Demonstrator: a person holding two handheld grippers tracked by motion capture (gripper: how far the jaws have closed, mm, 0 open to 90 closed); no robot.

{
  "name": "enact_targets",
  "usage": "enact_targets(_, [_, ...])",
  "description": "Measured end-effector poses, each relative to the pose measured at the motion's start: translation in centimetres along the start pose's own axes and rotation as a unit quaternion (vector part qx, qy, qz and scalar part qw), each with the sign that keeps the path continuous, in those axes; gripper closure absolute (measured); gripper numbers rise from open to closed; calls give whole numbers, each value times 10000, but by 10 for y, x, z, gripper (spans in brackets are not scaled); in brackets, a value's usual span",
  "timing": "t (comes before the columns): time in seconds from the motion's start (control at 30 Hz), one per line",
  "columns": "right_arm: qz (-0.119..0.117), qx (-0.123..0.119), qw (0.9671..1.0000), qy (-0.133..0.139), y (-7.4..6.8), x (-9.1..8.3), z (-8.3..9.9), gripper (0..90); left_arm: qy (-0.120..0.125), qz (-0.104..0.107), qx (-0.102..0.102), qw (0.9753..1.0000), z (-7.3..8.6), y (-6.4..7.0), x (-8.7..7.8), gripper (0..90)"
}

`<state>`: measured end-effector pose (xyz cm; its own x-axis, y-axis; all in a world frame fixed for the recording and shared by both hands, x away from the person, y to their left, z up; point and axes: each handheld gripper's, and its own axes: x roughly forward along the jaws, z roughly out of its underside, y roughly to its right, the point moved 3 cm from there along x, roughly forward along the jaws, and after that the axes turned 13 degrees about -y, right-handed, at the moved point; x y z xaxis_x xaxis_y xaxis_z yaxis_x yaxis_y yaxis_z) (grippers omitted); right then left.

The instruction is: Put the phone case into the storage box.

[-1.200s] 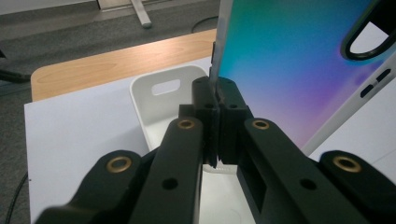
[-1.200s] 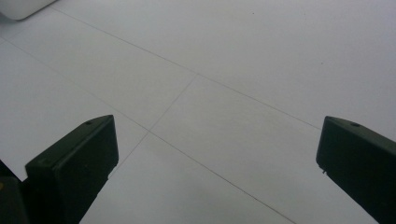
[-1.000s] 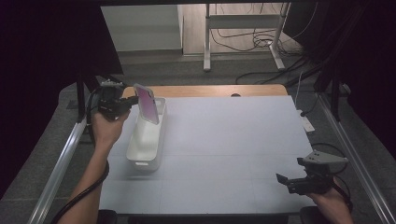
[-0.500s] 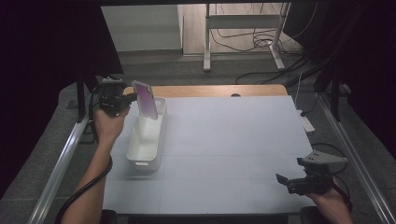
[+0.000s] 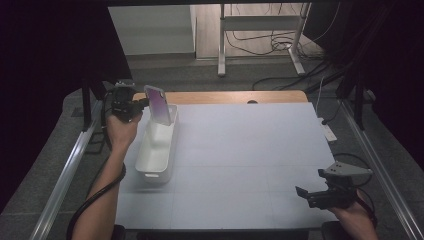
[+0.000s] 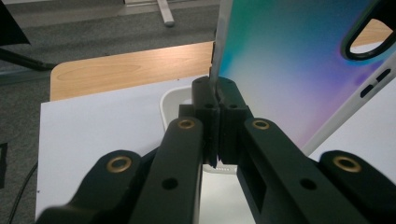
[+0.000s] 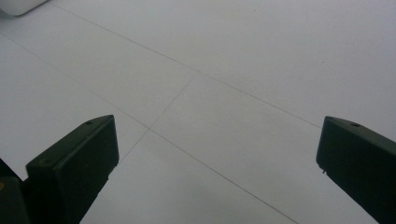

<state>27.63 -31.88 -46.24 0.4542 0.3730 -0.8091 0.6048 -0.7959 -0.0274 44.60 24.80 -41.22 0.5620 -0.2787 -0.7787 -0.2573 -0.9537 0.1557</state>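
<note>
The phone case (image 5: pixel 158 104) is clamped by the left tool (image 5: pixel 131 106) above the white bin (image 5: pixel 156 150); its edge pinch is seen in the left gripper view. At 5 o'clock on the desk (image 5: pixel 240 150), the right tool (image 5: pixel 306 194) is held wide open, empty.

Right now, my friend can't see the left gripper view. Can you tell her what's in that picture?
Two black fingers are pinched shut on the edge of a phone case with shiny blue, purple and pink colours, held upright. Below it sits the corner of a white tray on a white table, with a wooden strip and grey floor behind.

Left tongs (image 5: pixel 141 104) clamped, raised; right tongs (image 5: pixel 302 192) apparently gaping, low.
</note>
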Motion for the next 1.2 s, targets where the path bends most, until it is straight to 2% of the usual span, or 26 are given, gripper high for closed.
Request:
enact_targets(0.4, [-19,-8,10000,7,0,0,0,0,-94,-203,-17,9997,-4,-3,20,880])
enact_targets(0.83, [-12,-43,10000,-36,-1,0,0,0,-88,-280,-175,9994,-12,-7,36,881])
enact_targets(1.2, [-9,-46,10000,-38,-1,1,0,0,-164,-315,-258,9990,-10,-11,51,880])
